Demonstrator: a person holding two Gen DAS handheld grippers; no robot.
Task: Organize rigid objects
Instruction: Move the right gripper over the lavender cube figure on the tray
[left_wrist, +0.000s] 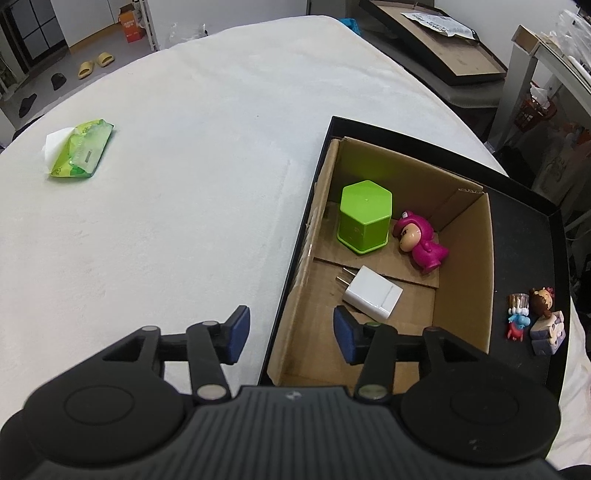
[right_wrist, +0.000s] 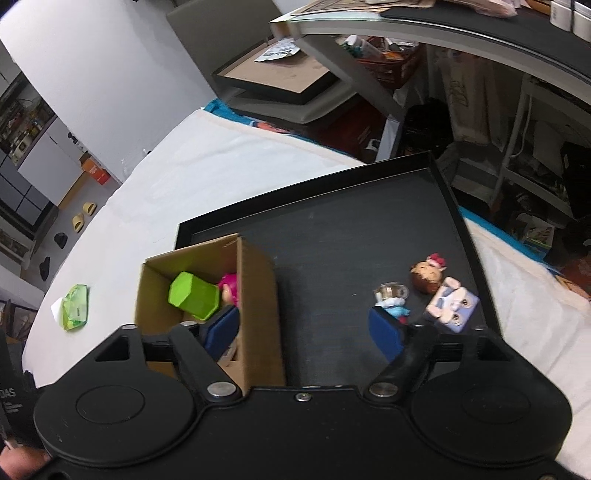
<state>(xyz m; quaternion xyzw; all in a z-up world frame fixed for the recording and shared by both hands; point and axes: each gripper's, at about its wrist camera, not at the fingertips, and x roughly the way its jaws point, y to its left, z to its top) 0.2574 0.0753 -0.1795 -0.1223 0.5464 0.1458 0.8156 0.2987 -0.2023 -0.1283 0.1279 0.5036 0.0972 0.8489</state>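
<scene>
A cardboard box (left_wrist: 467, 266) stands in a black tray (left_wrist: 524, 221). Inside it are a green hexagonal container (left_wrist: 364, 218), a pink figurine (left_wrist: 421, 242) lying down and a white charger plug (left_wrist: 373, 293). Small figurines (left_wrist: 535, 319) lie on the tray right of the box. My left gripper (left_wrist: 291, 334) is open and empty, above the box's near left wall. My right gripper (right_wrist: 306, 328) is open and empty above the tray (right_wrist: 332, 236), between the box (right_wrist: 258, 291) and the figurines (right_wrist: 428, 295). The green container (right_wrist: 194, 295) shows in the box.
A green tissue pack (left_wrist: 79, 147) lies on the white table cloth (left_wrist: 166, 203) at the far left, also in the right wrist view (right_wrist: 75, 306). Shelves, flat boxes and clutter stand beyond the table's right edge.
</scene>
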